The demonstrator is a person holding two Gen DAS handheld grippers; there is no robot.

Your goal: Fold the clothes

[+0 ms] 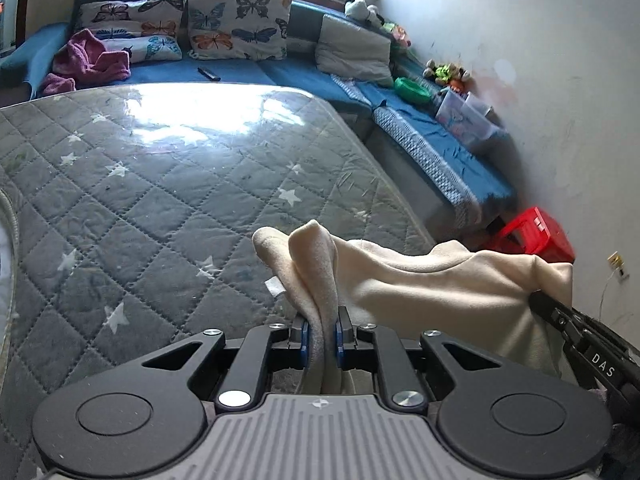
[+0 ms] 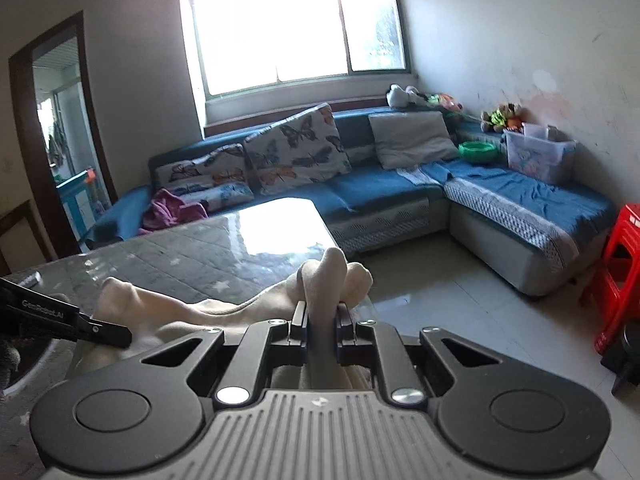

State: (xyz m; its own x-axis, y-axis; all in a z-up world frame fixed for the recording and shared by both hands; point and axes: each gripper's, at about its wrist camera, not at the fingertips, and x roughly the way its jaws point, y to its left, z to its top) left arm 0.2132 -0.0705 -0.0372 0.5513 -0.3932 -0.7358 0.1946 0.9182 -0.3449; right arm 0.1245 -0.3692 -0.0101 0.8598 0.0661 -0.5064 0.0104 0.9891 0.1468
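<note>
Both sets of jaws are clamped tight on the same cream garment (image 1: 420,280), so no gap showing on either one. The left gripper (image 1: 322,336) pinches a bunched fold that sticks up past its blue pads (image 1: 305,342), and the right gripper (image 2: 322,320) has a thick wad of the cloth poking out above its fingers. The fabric stretches between the two, held up over the near right corner of the grey quilted table cover (image 1: 160,200) with white stars under a glossy sheet. Further out there's a blue corner sofa (image 2: 384,188) with butterfly cushions (image 1: 240,24), a purple cloth (image 1: 90,60) dumped on it, and a red stool (image 2: 620,264) by the wall.
</note>
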